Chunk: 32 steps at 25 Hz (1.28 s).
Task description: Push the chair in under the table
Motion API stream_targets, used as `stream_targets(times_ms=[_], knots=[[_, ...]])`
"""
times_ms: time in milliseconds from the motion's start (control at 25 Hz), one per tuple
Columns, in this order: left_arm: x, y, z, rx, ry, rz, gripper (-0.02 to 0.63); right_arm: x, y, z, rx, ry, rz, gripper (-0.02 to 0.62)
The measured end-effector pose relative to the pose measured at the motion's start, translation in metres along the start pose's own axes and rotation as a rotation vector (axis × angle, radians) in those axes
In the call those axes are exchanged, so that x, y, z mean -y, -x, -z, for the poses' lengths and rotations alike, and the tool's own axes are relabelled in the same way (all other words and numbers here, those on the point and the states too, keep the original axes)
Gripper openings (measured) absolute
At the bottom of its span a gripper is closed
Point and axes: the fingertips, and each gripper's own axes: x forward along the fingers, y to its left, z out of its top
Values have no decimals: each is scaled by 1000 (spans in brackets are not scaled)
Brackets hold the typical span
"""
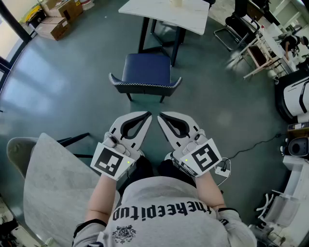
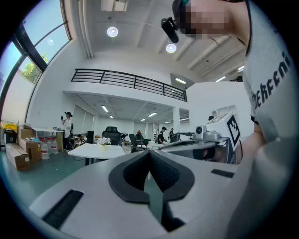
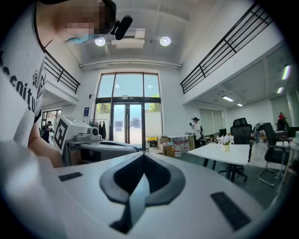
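Bare floor (image 1: 72,87) open toward chair (image 1: 146,72), table (image 1: 145,9) close behind it, grey tabletop (image 1: 53,188) crowding left

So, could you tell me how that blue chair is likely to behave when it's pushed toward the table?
The blue chair will probably slide, not roll: its thin legs show no wheels and the floor looks smooth. Its frame looks rigid and fairly light. Pushed high on the backrest, it might tip forward slightly.

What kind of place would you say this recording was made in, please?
Most likely a large open-plan office or workshop hall: a white table with a black office chair beyond it, a railed mezzanine overhead, tall glass entrance doors, and cardboard boxes on the floor.
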Motion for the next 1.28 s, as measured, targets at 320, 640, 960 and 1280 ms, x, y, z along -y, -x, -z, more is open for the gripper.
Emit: stream_targets(times_ms=[320,640,960,1280], knots=[[0,5,4,-4,-11,16,15,-7,-2,4,1,2,10,9],[-10,10,-2,13,-7,45,15,-11,-12,-1,-6,22,46,9],[-26,17,6,20,4,82,15,-14,-22,0,-1,3,79,11],[-35,-1,11,16,-17,88,15,1,-25,7,-19,14,93,11]])
